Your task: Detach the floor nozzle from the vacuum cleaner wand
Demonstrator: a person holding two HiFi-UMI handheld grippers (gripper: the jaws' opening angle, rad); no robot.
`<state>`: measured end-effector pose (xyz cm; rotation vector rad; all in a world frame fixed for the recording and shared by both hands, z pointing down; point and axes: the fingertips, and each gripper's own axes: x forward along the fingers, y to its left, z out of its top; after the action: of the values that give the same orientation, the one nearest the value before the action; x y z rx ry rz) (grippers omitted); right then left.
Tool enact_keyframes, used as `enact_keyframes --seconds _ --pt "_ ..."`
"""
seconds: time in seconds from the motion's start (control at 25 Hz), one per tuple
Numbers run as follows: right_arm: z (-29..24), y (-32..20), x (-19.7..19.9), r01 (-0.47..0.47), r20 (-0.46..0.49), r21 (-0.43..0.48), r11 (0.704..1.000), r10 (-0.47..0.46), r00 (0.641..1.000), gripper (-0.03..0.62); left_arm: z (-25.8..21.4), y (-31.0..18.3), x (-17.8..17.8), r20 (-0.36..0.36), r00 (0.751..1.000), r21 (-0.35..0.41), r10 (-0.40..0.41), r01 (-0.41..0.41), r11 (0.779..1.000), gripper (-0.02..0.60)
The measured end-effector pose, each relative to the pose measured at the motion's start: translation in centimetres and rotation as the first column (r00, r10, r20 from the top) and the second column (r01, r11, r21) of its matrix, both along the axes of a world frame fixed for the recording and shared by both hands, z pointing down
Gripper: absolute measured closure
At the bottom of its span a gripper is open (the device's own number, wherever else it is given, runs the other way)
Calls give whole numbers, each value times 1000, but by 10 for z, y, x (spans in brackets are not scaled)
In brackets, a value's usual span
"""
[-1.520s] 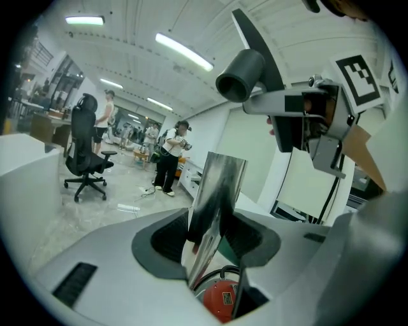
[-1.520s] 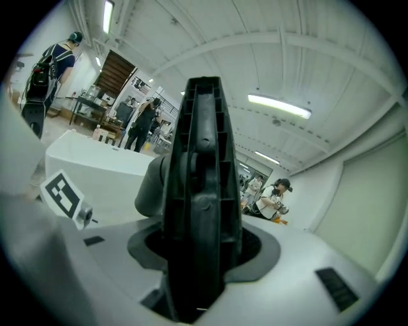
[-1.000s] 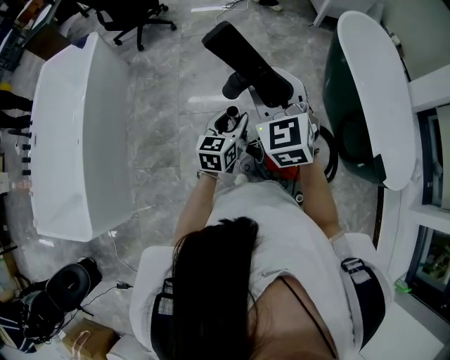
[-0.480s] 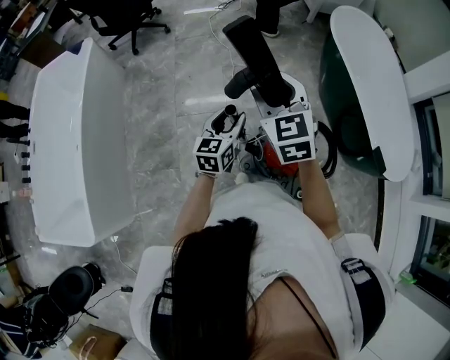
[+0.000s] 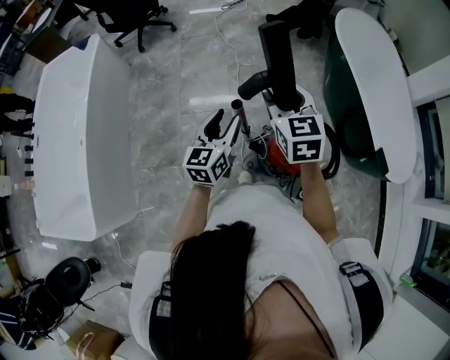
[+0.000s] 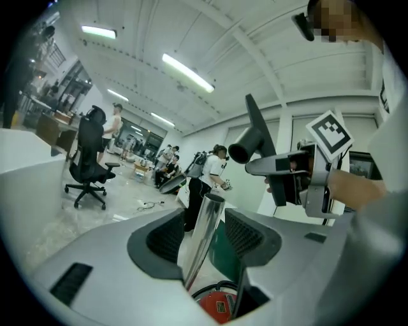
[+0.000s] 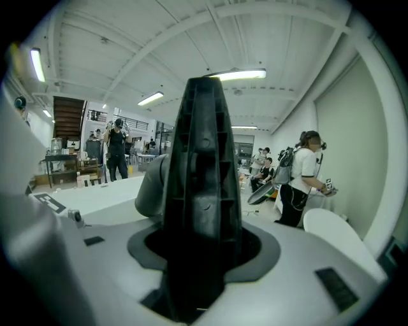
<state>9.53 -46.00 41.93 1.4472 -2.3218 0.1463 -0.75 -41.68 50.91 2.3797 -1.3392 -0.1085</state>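
The black floor nozzle stands clamped in my right gripper, shut on it; in the right gripper view the nozzle fills the space between the jaws. Its round neck socket hangs free, apart from the open end of the silver wand. The wand runs up between the pads of my left gripper. Those jaws are opening, and a gap shows between the tube and the right-hand pad. The left gripper view also shows the nozzle at the right, beside a marker cube.
The red vacuum body and its black hose lie on the floor below the grippers. A white table stands left, a white-topped green tub right, an office chair beyond. People stand in the background.
The nozzle has swung from slanting to nearly straight up the picture and shifted right. My left gripper has pulled down and left with the wand, widening the gap to the socket.
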Motion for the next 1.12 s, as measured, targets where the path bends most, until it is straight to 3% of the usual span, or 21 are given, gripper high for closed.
enact_keyframes --seconds 0.2,0.6,0.88,1.12 --pt "5 13 4 -28 29 -23 999 29 999 387 -31 14 -14 -37 999 47 -39 41 998 397" --pt "22 42 14 -83 49 -68 994 86 995 387 -59 33 -25 -65 995 69 -70 75 995 400" --pt "38 63 15 -100 35 -95 990 104 994 387 -51 48 -27 -78 995 33 -68 70 997 488" --pt "56 82 9 -122 22 -129 984 125 992 387 -46 56 -36 -22 997 10 -79 79 997 558"
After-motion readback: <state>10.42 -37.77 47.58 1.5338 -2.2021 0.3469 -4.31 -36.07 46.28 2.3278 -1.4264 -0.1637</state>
